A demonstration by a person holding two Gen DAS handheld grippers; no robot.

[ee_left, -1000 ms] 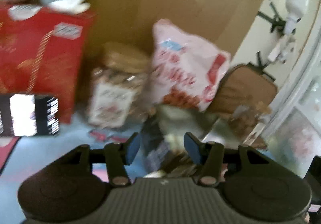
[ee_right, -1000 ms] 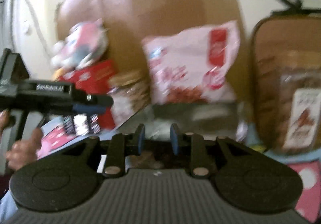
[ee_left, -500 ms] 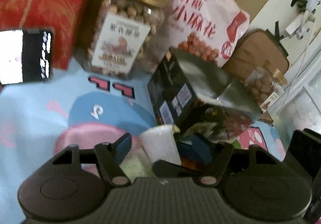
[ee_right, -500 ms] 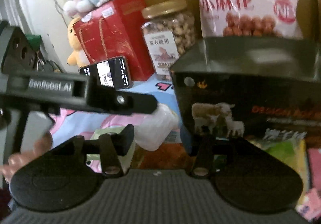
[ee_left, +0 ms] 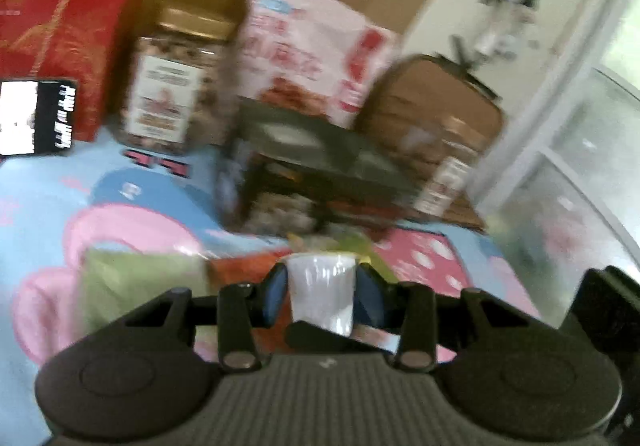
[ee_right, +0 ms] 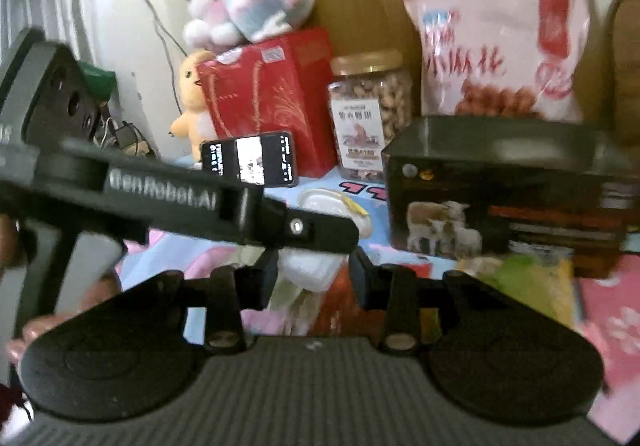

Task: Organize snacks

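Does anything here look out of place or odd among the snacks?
A phone with its screen lit leans against the red box beside the nut jar; it is no snack. Nothing looks spilled or damaged.

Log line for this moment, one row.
left gripper: shut on white cup | right gripper: open, empty | dark box: on mat
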